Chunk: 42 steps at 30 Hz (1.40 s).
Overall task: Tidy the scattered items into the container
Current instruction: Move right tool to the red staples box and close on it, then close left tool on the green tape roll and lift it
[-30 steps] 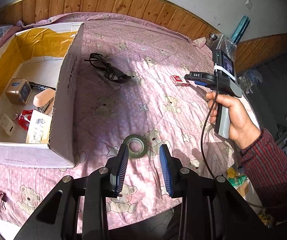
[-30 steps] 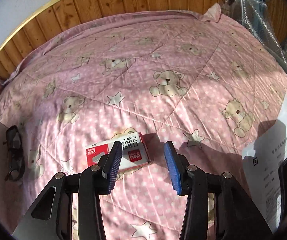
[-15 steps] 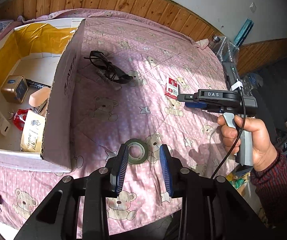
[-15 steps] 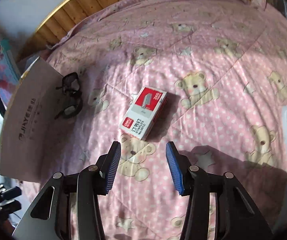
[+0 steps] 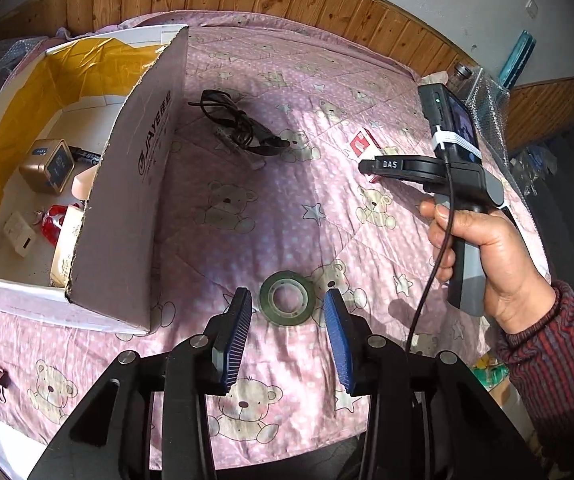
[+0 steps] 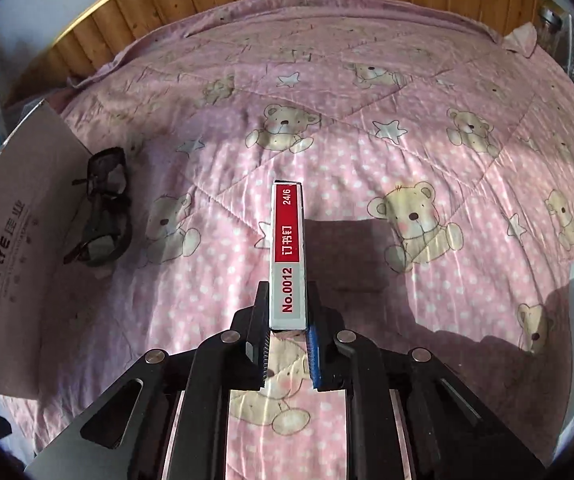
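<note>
Right wrist view, right gripper [image 6: 287, 344] level, clamping staple box [image 6: 287, 256] edge-up

Quilted cloth bedspread [image 6: 427, 92], soft with a slight sheen; matt corrugated cardboard box [image 5: 127, 216], ragged along its cut edge; staple box [image 6: 287, 256] of smooth printed card; glossy tape roll [image 5: 287, 298]; varnished wood panelling [image 5: 287, 4]; ribbed blue pads [image 5: 339, 344].

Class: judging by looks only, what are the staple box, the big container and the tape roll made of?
Staple box: printed glossy card, probably; crisp folded edges.
Container: corrugated cardboard; ragged torn rim, matte printed wall.
Tape roll: likely shiny plastic film, greenish; core material unclear.
</note>
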Each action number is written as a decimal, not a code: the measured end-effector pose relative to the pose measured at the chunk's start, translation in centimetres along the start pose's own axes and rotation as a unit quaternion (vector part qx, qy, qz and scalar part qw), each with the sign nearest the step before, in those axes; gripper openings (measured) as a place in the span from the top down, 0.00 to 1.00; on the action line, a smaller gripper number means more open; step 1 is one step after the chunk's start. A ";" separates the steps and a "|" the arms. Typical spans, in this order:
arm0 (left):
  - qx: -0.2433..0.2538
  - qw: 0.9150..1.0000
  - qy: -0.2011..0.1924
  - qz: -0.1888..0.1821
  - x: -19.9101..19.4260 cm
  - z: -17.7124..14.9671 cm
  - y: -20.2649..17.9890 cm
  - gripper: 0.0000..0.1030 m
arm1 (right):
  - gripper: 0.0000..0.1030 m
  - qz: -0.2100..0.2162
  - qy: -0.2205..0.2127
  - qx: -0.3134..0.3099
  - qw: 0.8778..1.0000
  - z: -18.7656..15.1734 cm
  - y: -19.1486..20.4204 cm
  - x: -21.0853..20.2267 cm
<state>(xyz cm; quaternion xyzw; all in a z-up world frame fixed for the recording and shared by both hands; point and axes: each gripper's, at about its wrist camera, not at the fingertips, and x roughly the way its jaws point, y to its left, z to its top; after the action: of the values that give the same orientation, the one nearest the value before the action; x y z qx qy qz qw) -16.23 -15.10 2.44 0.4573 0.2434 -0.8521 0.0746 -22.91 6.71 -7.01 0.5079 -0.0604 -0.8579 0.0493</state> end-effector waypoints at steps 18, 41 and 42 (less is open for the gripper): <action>-0.007 0.999 0.036 0.031 5.8 -1.1 -0.7 0.42 | 0.60 0.074 0.006 -0.014 0.997 -12.0 0.6 -6.1; 0.043 0.996 -0.011 0.077 7.1 -2.2 -2.0 0.52 | 0.57 0.037 -0.012 -0.054 0.998 -11.5 1.4 -4.5; 0.039 0.996 -0.014 0.072 6.8 -2.1 -2.0 0.52 | 0.58 0.027 -0.019 -0.060 0.998 -11.6 1.6 -4.4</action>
<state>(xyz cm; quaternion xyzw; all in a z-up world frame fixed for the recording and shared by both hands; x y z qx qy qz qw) -19.22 -11.73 -3.40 0.4646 0.1748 -0.8596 0.1213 -10.56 5.13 -8.54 0.4856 -0.0230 -0.8679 0.1017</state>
